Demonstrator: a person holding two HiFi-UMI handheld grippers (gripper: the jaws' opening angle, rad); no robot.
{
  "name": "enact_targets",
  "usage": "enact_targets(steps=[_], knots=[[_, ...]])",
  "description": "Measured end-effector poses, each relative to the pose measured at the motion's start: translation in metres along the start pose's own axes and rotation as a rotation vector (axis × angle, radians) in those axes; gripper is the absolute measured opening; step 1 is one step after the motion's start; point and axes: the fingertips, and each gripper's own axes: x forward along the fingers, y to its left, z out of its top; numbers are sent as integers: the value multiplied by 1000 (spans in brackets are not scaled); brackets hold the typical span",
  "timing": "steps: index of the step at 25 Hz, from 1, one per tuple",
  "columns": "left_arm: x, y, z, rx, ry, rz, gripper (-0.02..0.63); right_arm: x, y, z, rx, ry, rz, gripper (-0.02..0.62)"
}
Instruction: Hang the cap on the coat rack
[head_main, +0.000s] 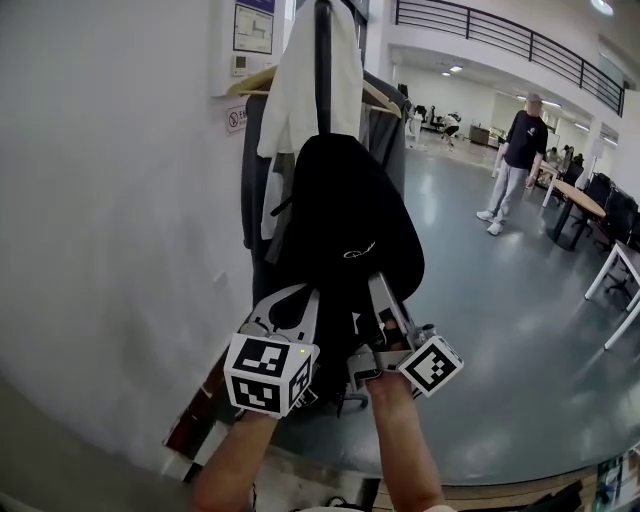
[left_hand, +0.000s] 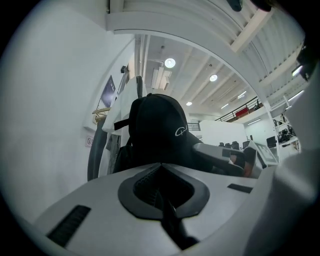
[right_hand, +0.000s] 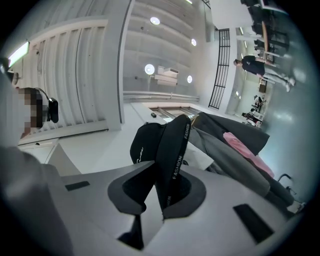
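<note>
A black cap with a small white logo is held up in front of the coat rack's dark pole. My left gripper is shut on its lower left edge, my right gripper on its lower right. In the left gripper view the cap rises just beyond the closed left gripper, with black fabric pinched in the seam. In the right gripper view the right gripper is shut on the cap's black strap, printed "FASHION", and the crown lies behind it.
The rack carries a white garment and grey coats on hangers, against the white wall on the left. A person stands far right near tables. A grey coat and a pink garment hang beside the cap.
</note>
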Motion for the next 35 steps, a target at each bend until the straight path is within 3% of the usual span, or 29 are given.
enact_targets(steps=[8, 21, 23, 24, 26, 29, 35], knots=[[-4, -16, -17, -34, 25, -27, 4, -19, -14, -26, -88, 132, -91, 74], [-33, -41, -40, -91, 35, -80, 4, -93, -25, -39, -155, 189, -275, 77], [-42, -45, -46, -107, 38, -89, 3, -108, -20, -41, -167, 197, -295, 75], [-46, -47, -49, -114, 39, -95, 4, -115, -17, -40, -180, 199, -306, 26], [-52, -53, -57, -126, 44, -111, 3, -129, -12, -39, -211, 200, -324, 3], [-62, -60, -69, -128, 59, -115, 3, -144, -3, -43, -251, 223, -348, 3], [-84, -74, -95, -152, 102, -111, 4, -185, 10, -65, -351, 367, -397, 3]])
